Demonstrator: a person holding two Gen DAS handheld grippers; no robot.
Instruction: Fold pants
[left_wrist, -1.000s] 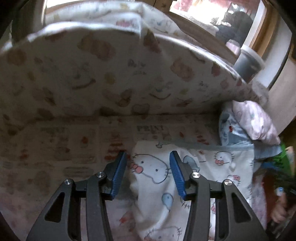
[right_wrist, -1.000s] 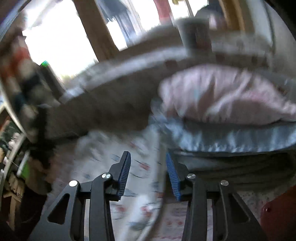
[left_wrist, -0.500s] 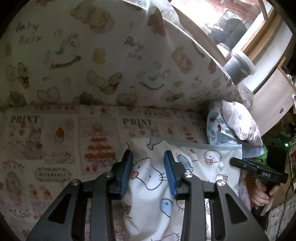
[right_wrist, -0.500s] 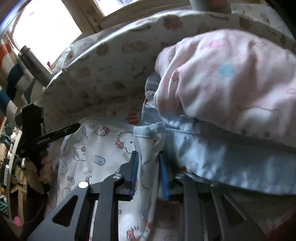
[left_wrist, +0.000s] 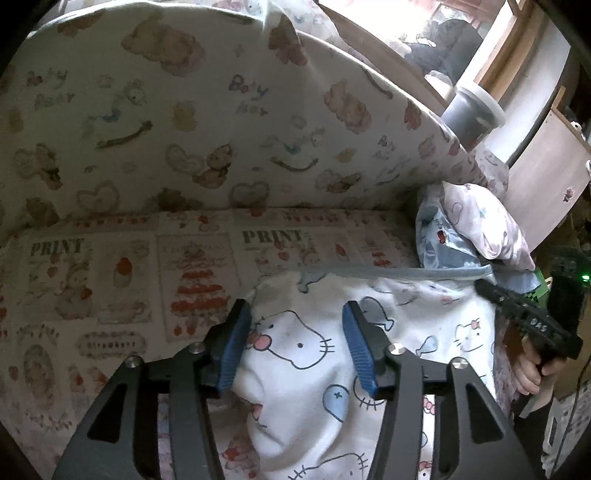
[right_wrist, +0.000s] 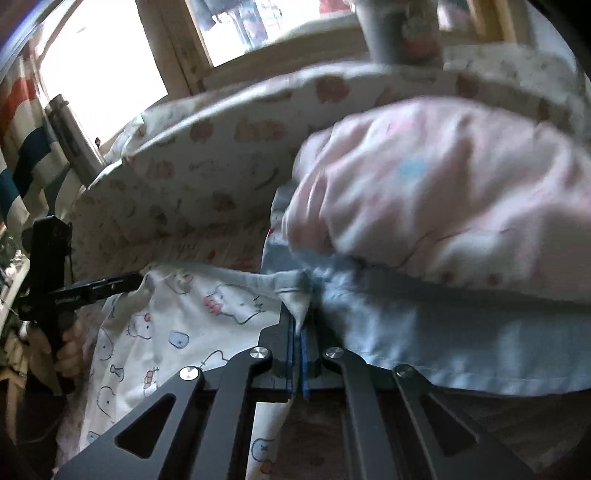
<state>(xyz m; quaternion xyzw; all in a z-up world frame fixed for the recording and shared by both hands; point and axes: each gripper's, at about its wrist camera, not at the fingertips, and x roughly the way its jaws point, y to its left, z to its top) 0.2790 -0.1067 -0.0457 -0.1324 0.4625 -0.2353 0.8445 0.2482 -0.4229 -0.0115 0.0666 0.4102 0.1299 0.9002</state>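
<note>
White pants (left_wrist: 314, 373) with a cat print and a light blue waistband lie on a printed sheet (left_wrist: 122, 280). My left gripper (left_wrist: 297, 343) is open, its blue pads on either side of the pants' left corner. My right gripper (right_wrist: 298, 332) is shut on the pants' waistband corner (right_wrist: 297, 295); the pants spread away to its left (right_wrist: 166, 339). The right gripper also shows at the right edge of the left wrist view (left_wrist: 517, 314). The left gripper shows at the left of the right wrist view (right_wrist: 92, 288).
A padded bumper with a bear print (left_wrist: 184, 122) rises behind the sheet. A pile of pink cloth (right_wrist: 443, 192) on light blue cloth (right_wrist: 443, 332) sits at the right, touching the pants. A grey lidded jar (left_wrist: 471, 114) stands on the sill behind.
My right gripper has closed fully on the waistband corner. My left gripper has opened wider around the pants' left corner.
</note>
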